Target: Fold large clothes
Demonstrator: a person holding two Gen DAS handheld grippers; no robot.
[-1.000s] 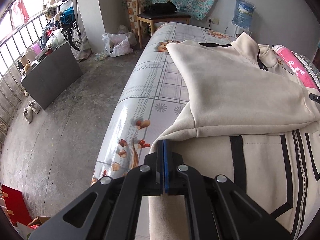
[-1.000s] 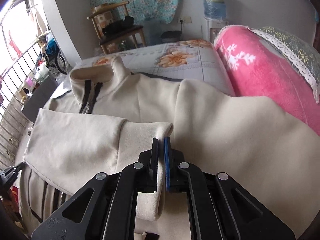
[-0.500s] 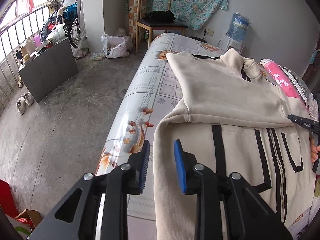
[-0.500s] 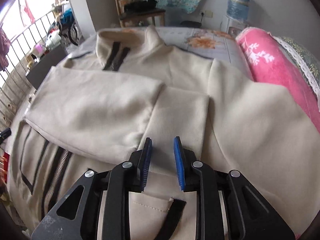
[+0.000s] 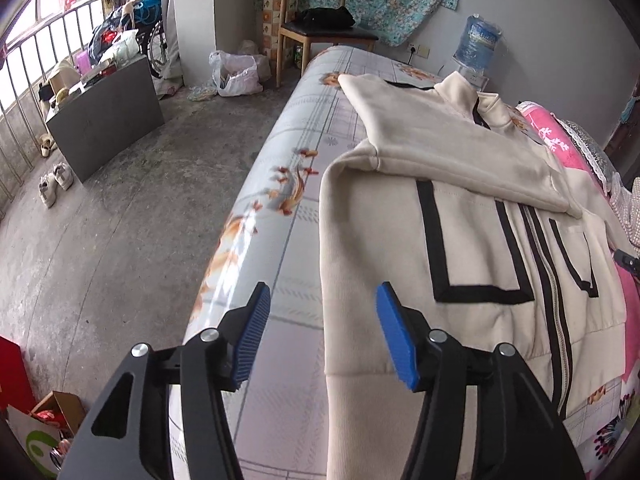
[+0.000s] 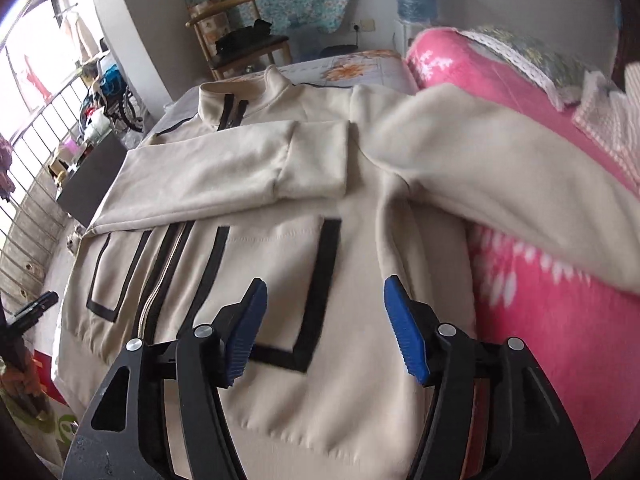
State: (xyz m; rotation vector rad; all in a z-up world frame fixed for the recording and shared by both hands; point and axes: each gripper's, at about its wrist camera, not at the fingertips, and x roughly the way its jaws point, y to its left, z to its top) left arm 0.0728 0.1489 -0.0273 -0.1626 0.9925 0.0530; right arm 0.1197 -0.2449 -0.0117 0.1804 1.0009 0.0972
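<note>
We tilt both tools steeply down over the cream fleece zip-up jacket with black trim (image 5: 472,248), which lies face-up on the bed with the pale floral sheet (image 5: 288,184), one sleeve folded across its chest. Our left gripper (image 5: 320,328) hangs over the jacket's side edge near the hem, jaws opening, pressing nothing. Our right gripper (image 6: 324,320) hangs above the front pocket, jaws likewise opening, gripping nothing, beside the pink plush blanket (image 6: 540,320).
</note>
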